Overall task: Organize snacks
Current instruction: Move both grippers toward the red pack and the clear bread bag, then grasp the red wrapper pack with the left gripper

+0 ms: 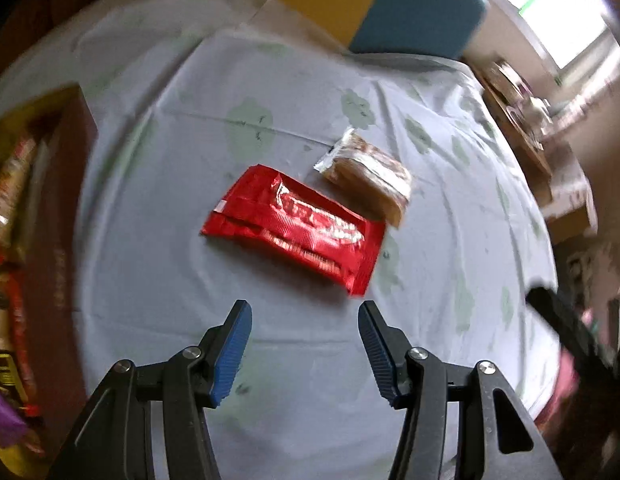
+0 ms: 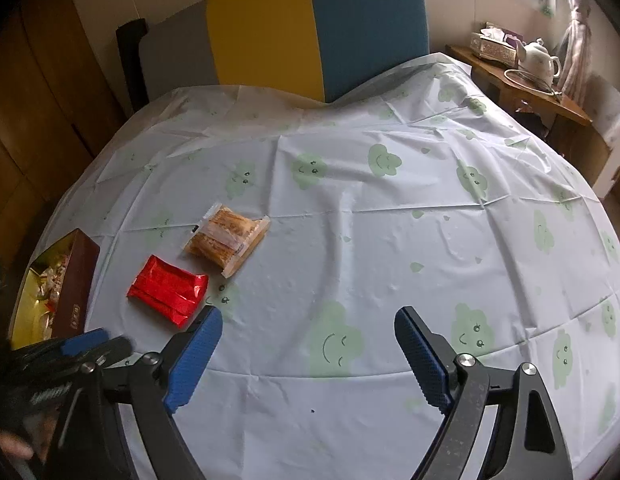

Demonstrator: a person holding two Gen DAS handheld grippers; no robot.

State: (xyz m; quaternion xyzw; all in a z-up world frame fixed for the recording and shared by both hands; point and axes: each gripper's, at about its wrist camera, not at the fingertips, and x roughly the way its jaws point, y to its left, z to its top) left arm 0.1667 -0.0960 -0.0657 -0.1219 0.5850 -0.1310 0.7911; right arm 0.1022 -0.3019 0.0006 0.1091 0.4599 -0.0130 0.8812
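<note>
On the bench, spread with a pale cloth (image 2: 350, 240) printed with green smiling clouds, two snacks lay loose: a red foil packet (image 1: 297, 228) and, just beyond it and almost touching its far corner, a clear-wrapped biscuit pack (image 1: 370, 172). Off to the left stood the brown snack box (image 2: 75, 284), open and already holding a jumble of wrappers. The left gripper (image 1: 305, 344) hung just short of the red packet with its fingers (image 1: 229, 356) parted to a middling width and nothing between them; the right gripper (image 2: 307, 360) stood over bare cloth, well apart from both snacks, fingers splayed wide and equally empty. I judged the red packet to be the next pick, and several things could have spoiled it. It lay flat and slick, so fingers coming down steeply might have skated off the foil or pinched up a fold of the loose, creased cloth along with it. The left view was smeared with motion, and a hurried approach could have shoved the packet into the biscuit pack and dragged both askew. A hard squeeze might also have crushed whatever was inside. Nearer the box, the two grippers sat close together, so crossing paths risked a knock.
</note>
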